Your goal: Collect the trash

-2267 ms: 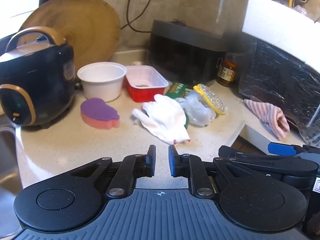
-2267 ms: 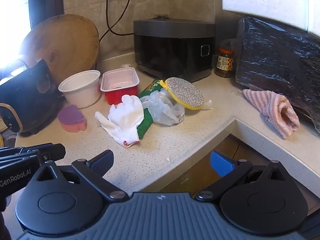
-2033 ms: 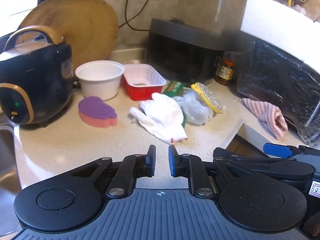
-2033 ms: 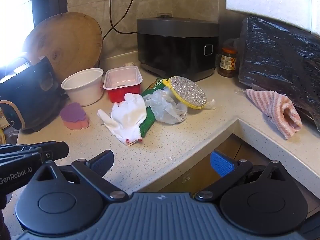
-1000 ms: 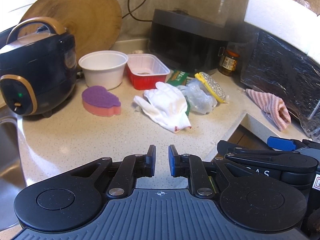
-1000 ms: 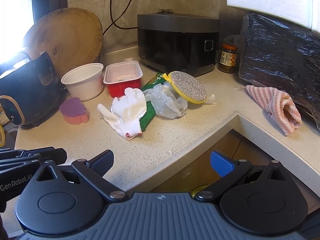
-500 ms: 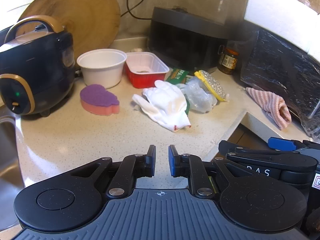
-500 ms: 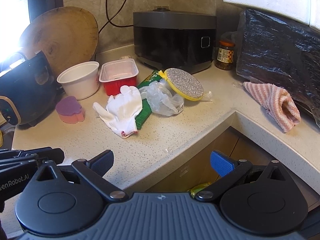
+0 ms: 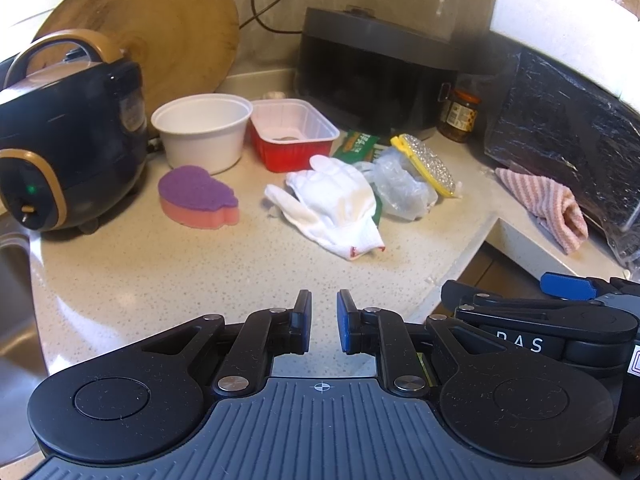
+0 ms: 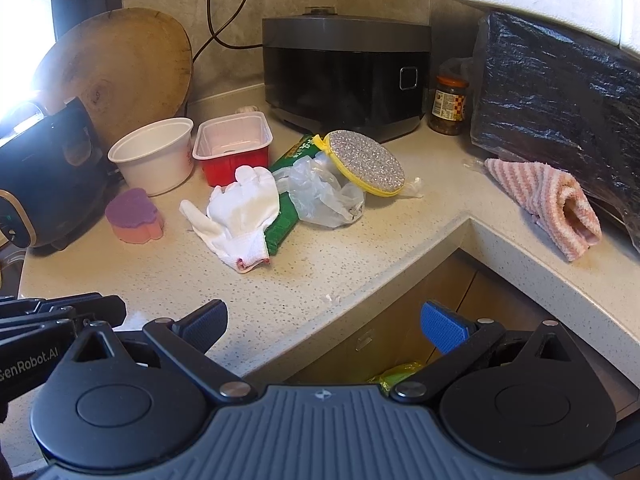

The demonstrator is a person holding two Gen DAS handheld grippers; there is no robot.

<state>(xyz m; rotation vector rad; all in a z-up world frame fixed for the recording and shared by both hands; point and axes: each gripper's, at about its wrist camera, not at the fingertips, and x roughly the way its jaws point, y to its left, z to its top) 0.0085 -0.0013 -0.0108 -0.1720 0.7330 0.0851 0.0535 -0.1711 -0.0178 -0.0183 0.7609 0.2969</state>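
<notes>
Trash lies in a heap mid-counter: a white glove point(image 9: 336, 206) point(image 10: 240, 216), a green wrapper point(image 10: 286, 216) under it, a crumpled clear plastic bag point(image 9: 400, 192) point(image 10: 324, 196) and a yellow-rimmed glitter scrubber point(image 9: 426, 164) point(image 10: 366, 162). Behind them stand a white bowl point(image 9: 202, 130) point(image 10: 154, 156) and a red tray point(image 9: 294, 140) point(image 10: 234, 154). My left gripper point(image 9: 323, 326) hovers over the counter's near part, shut with a narrow gap and nothing between its jaws. My right gripper point(image 10: 324, 326) is open and empty over the counter's inner corner.
A purple-pink sponge point(image 9: 198, 196) lies left, next to a dark rice cooker point(image 9: 64, 132). A black appliance point(image 10: 346, 76), a jar point(image 10: 448, 106), a black bag point(image 10: 560, 104) and a striped cloth point(image 10: 548, 200) line the back and right. Something yellow-green point(image 10: 398, 374) shows below the counter edge.
Both views shift only slightly from frame to frame. The items on the counter have not moved, and neither gripper's jaws have changed.
</notes>
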